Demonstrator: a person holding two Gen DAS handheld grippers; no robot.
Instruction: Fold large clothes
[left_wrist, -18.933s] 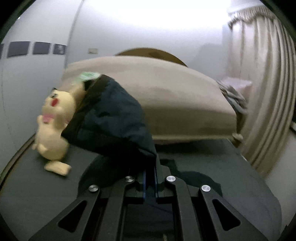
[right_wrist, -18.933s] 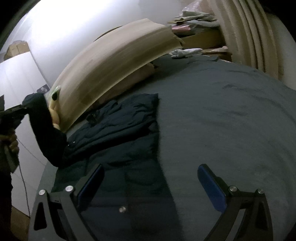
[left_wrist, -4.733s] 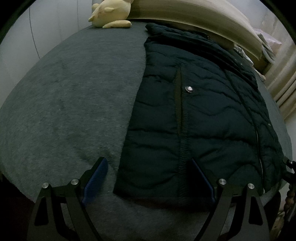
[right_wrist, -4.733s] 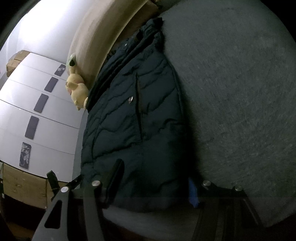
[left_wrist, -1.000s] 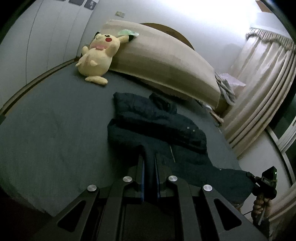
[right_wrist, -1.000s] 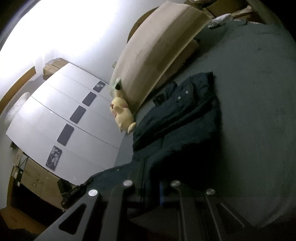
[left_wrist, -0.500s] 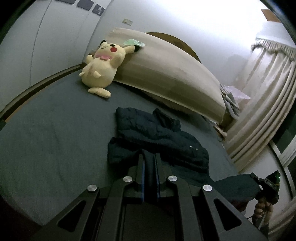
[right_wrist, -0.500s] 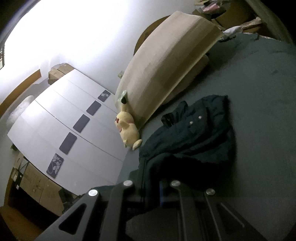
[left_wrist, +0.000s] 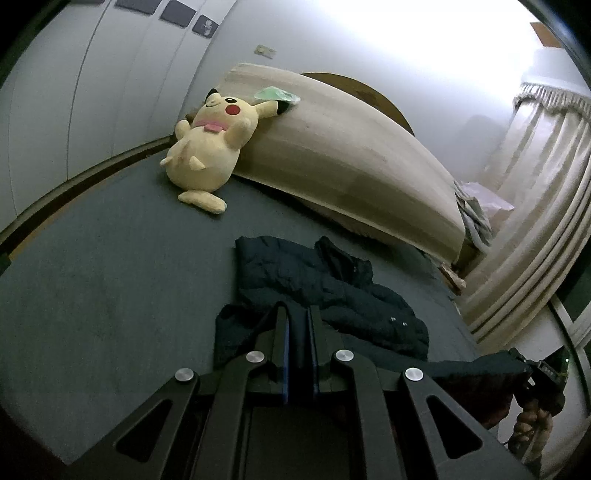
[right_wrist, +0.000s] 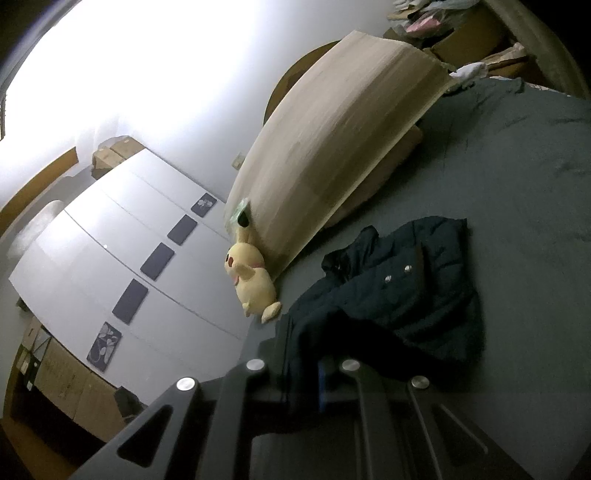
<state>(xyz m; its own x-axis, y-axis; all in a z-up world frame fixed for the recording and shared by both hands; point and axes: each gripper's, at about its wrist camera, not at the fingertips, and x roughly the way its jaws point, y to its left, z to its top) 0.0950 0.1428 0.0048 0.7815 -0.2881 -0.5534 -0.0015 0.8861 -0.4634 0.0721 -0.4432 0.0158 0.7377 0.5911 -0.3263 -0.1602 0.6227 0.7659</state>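
Observation:
A dark navy quilted jacket (left_wrist: 325, 291) lies bunched on the grey bed (left_wrist: 110, 280), its collar end toward the headboard. My left gripper (left_wrist: 298, 317) is shut on the jacket's near hem, lifted off the bed. In the right wrist view the same jacket (right_wrist: 413, 295) rises from the bed into my right gripper (right_wrist: 303, 354), shut on the hem's other corner. At the lower right of the left wrist view the right gripper (left_wrist: 532, 369) holds a stretch of hem taut, with a hand below it.
A yellow plush toy (left_wrist: 210, 147) leans on the beige headboard (left_wrist: 351, 162) at the bed's far end. Curtains (left_wrist: 532, 229) hang on the right. White wardrobe doors (right_wrist: 122, 273) stand beyond the bed's left side. Clutter (left_wrist: 476, 214) sits by the headboard's right end.
Both grippers have carried the hem up and toward the headboard. The jacket has bunched shorter on the bed, and the plush toy and headboard look nearer.

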